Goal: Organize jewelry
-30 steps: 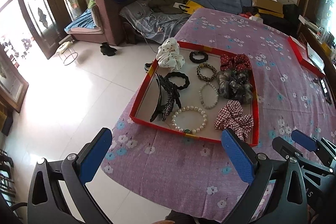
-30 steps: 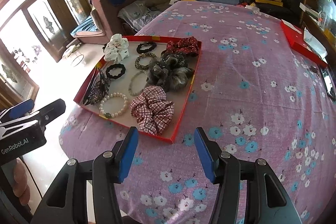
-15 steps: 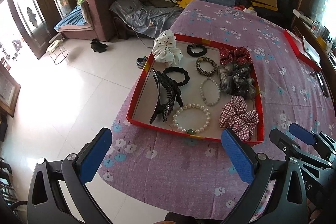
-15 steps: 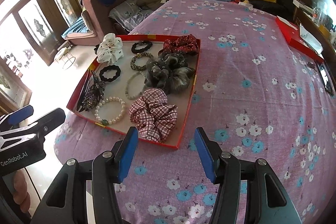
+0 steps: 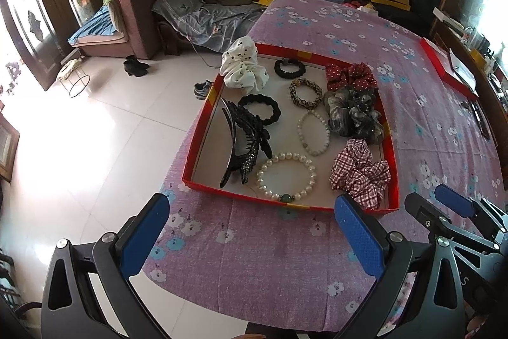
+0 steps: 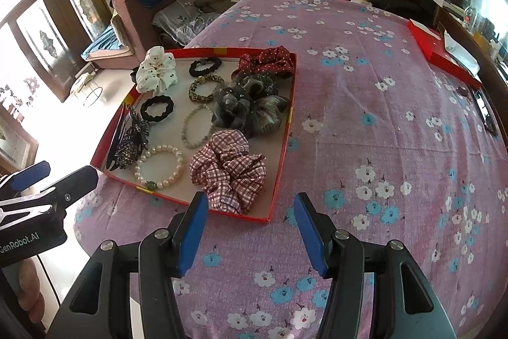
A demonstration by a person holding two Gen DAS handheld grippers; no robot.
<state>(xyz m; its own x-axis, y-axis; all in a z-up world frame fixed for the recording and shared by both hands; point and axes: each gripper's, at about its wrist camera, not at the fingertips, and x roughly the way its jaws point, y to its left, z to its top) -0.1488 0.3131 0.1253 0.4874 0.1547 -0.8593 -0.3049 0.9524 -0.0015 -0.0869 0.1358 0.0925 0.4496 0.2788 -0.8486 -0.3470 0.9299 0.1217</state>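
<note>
Jewelry and hair pieces lie together in a shallow red cardboard tray [image 5: 203, 135] with a pale floor, set near the front left corner of the table, which is covered by a purple cloth printed with white and blue flowers [image 6: 365, 123]. Both pairs of tongs hover on the near side of the tray, pointing down and forward at it, and nothing is between their blue pads. The left tongs [image 5: 250, 239] are spread wide; the right tongs [image 6: 250, 234] stand part open, holding nothing.

The tray lies straight ahead of both. The red-and-white checked fabric scrunchie [image 6: 228, 169] sits in the near right corner, just beyond the right tongs, so that hand is plainly nearer to it. The big white pearl bracelet with one green bead [image 5: 285, 177] lies flat against the near wall, ahead of the left tongs. The long black claw clip [image 5: 241, 145] runs lengthwise from near to far along the left side.

Counted: four scrunchies (checked, grey, red dotted, white dotted), two bead bracelets, three thin hair ties, and the clips at the left, whose number I cannot tell.
</note>
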